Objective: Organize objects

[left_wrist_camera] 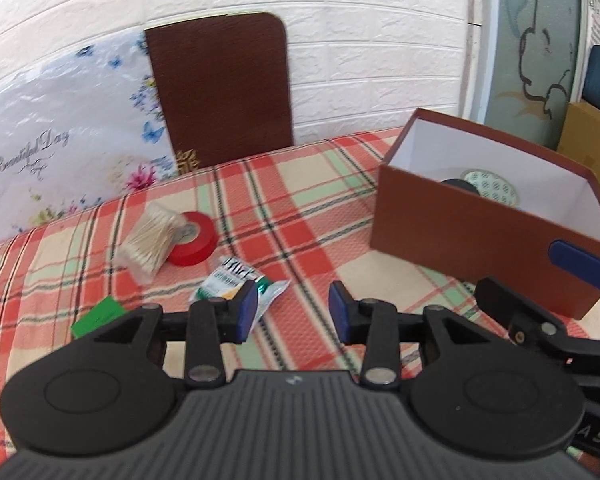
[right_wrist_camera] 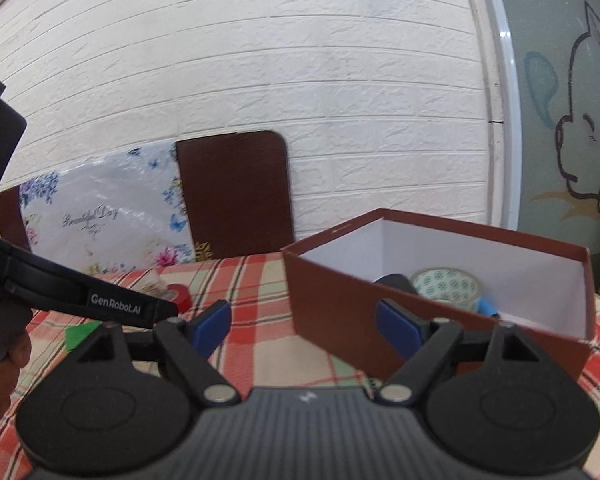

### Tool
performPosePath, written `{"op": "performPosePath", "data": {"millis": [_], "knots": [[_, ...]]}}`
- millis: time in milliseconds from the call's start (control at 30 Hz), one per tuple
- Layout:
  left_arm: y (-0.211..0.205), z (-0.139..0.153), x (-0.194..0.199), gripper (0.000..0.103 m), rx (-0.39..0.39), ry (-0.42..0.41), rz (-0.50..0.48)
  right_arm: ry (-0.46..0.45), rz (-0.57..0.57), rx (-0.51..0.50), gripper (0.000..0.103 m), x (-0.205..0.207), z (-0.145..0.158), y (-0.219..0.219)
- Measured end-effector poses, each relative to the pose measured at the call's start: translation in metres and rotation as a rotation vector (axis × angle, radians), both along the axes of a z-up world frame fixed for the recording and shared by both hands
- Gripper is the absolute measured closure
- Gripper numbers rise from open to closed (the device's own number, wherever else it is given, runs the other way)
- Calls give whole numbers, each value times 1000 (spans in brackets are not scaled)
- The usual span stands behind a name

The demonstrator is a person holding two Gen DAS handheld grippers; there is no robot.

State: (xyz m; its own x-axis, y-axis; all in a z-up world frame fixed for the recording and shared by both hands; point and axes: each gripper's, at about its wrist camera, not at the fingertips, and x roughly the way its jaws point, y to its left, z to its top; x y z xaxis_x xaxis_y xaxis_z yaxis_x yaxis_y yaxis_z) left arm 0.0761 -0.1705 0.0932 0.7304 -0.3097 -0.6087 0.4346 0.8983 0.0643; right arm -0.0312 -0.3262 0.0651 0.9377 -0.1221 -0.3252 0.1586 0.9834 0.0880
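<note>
A brown box (left_wrist_camera: 472, 236) with a white inside stands open on the plaid cloth at the right; it also shows in the right wrist view (right_wrist_camera: 340, 312). Inside lie a patterned tape roll (right_wrist_camera: 446, 286), a dark object and something blue. On the cloth at the left lie a red tape roll (left_wrist_camera: 194, 240), a pack of cotton swabs (left_wrist_camera: 150, 240), a green and white sachet (left_wrist_camera: 236, 280) and a green card (left_wrist_camera: 98, 316). My left gripper (left_wrist_camera: 292, 312) is open and empty above the cloth beside the sachet. My right gripper (right_wrist_camera: 306, 324) is open and empty in front of the box's near wall.
A brown board (left_wrist_camera: 220, 88) and a flowered plastic bag (left_wrist_camera: 68, 144) lean on the white brick wall behind the table. A cardboard box (left_wrist_camera: 592, 152) stands at the far right. The left gripper's body (right_wrist_camera: 80, 296) and hand cross the right wrist view at the left.
</note>
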Motion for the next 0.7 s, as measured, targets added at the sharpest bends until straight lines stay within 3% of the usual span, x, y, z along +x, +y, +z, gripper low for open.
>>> {"op": "performPosePath", "data": {"millis": [700], "knots": [[93, -34, 10, 57, -15, 38, 184, 117, 171, -63, 20, 19, -18, 83]]}}
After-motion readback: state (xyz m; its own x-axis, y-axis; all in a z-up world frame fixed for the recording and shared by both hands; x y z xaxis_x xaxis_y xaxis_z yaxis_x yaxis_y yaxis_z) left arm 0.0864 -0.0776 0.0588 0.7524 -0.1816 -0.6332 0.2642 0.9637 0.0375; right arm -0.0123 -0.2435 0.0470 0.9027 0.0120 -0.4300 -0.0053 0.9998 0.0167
